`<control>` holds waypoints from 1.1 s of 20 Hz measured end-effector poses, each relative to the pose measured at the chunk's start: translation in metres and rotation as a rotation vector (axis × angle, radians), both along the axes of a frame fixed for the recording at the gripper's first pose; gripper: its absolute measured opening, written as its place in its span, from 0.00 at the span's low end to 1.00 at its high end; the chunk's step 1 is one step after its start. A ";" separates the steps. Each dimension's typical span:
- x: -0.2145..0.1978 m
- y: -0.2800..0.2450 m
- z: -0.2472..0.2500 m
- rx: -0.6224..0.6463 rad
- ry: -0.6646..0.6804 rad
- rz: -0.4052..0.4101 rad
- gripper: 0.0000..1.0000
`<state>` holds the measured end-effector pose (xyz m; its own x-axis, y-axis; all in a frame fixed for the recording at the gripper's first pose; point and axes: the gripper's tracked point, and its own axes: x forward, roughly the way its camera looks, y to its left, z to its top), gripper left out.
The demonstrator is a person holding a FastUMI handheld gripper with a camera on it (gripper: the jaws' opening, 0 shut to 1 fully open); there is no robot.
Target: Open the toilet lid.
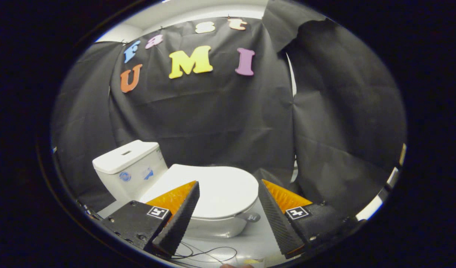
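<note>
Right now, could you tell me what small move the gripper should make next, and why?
Probably ease forward and down toward the front edge of the toilet lid. The lid lies closed on the bowl, and the gripper hangs open with its fingers apart, touching nothing.

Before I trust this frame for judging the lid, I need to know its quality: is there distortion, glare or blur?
Gripper view: strong fisheye bending, cloth wall curves; toilet lid evenly lit, closed, sharp, no harsh glare; tank clear; open gripper fingers near the lens, slightly soft; wires on the floor dim.
</note>
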<state>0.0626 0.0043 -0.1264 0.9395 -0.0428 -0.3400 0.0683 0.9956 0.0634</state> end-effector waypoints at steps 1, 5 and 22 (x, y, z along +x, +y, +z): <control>0.003 -0.006 -0.015 0.022 0.042 -0.018 0.99; 0.023 -0.022 -0.062 0.133 0.229 -0.061 0.99; 0.067 -0.061 -0.178 0.619 0.496 -0.110 0.94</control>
<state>0.1296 -0.0571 -0.3039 0.6738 0.2070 -0.7093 0.3292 0.7753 0.5390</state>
